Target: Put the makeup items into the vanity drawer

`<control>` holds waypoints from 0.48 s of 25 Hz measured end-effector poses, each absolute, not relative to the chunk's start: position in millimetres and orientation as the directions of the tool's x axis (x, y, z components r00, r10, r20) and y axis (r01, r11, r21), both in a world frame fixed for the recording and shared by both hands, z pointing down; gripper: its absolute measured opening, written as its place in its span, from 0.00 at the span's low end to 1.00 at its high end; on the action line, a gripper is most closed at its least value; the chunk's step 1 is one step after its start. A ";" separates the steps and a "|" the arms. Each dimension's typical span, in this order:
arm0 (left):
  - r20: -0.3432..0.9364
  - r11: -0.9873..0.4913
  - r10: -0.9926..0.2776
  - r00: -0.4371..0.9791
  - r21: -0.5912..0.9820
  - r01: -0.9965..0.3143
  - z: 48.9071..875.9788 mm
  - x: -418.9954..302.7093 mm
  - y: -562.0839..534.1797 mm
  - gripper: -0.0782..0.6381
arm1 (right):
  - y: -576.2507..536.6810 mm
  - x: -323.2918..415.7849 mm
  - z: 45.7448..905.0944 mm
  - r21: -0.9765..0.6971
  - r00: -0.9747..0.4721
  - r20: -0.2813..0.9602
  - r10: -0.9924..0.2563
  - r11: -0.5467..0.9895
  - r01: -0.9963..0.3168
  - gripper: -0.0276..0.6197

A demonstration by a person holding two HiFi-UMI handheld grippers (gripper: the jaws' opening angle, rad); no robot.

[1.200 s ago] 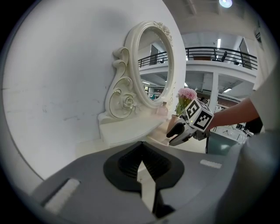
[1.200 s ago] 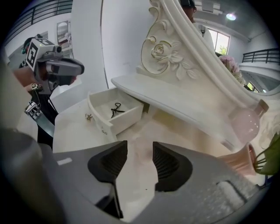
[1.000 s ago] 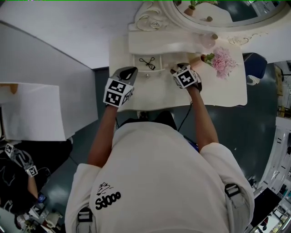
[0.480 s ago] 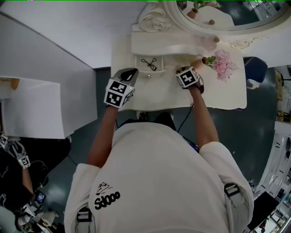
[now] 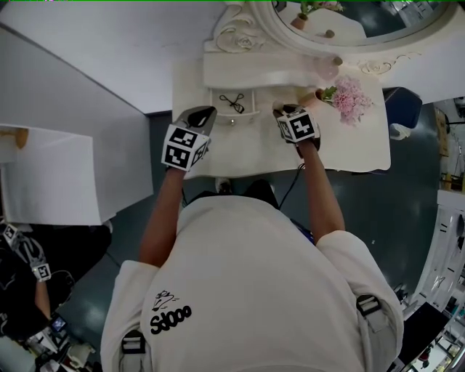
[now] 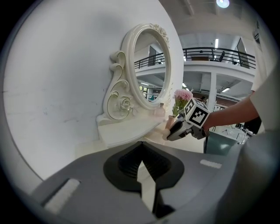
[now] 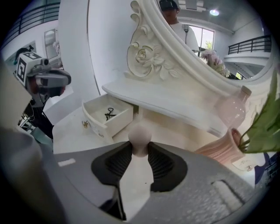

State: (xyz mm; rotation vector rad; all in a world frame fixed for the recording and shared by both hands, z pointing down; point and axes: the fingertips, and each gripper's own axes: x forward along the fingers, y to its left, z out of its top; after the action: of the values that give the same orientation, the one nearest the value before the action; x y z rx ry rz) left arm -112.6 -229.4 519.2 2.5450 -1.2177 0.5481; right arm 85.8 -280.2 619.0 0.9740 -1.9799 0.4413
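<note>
Right gripper [image 5: 283, 110] first: its jaws have just been closing, and they now sit at a narrow gap with the pads pressed on either side of a pale pink makeup sponge [image 7: 140, 135]. The rounded end of the sponge pokes out past the tips. I've got a real grip on it.

Looking along those jaws, the open vanity drawer [image 7: 118, 120] sits at ten o'clock from the sponge, pulled out from under the shelf [image 5: 261, 69]. There's a black eyelash curler [image 7: 109, 113] lying on the drawer floor. At about four o'clock from the sponge is a pink vase [image 7: 221, 146] with green stems, and just behind it, at two o'clock, a clear pink bottle [image 7: 234, 107] stands on the shelf.

From above, the sponge and my right gripper are over the white tabletop [image 5: 349, 149], between the drawer at nine o'clock and the vase at two o'clock. The pink flowers [image 5: 350, 98] spread out past the vase, and the oval mirror [image 5: 349, 14] sits at twelve.

My left gripper [image 5: 211, 110] is at the drawer's front left corner, with the drawer at two o'clock from its tips. Its jaws are together at the tips and there's nothing between them.
</note>
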 end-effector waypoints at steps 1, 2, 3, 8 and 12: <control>0.442 -0.607 -0.690 0.573 0.076 -0.791 518.6 -114.0 -230.5 0.13 | -281.2 79.0 611.9 0.055 -0.344 0.811 -0.474 0.646 -0.761 0.23; 0.439 -0.602 -0.695 0.569 0.078 -0.795 517.4 -115.6 -231.5 0.13 | -282.0 71.7 603.4 0.058 -0.362 0.799 -0.480 0.661 -0.749 0.23; 0.436 -0.596 -0.700 0.566 0.080 -0.799 515.8 -117.1 -232.3 0.13 | -282.6 64.3 594.5 0.061 -0.378 0.789 -0.485 0.673 -0.737 0.23; 0.423 -0.578 -0.716 0.555 0.086 -0.811 511.9 -120.3 -233.2 0.13 | -284.4 24.8 565.8 0.068 -0.450 0.753 -0.480 0.737 -0.672 0.23; 0.428 -0.561 -0.725 0.540 0.090 -0.823 513.4 -129.5 -230.4 0.13 | -281.8 -8.5 562.0 0.063 -0.494 0.751 -0.438 0.793 -0.606 0.24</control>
State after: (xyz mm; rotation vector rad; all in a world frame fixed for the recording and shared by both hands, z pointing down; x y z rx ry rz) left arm -129.5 -230.4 513.4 2.5004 -1.2895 0.5024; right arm -8.5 -281.8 562.0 0.7692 -2.1702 0.2662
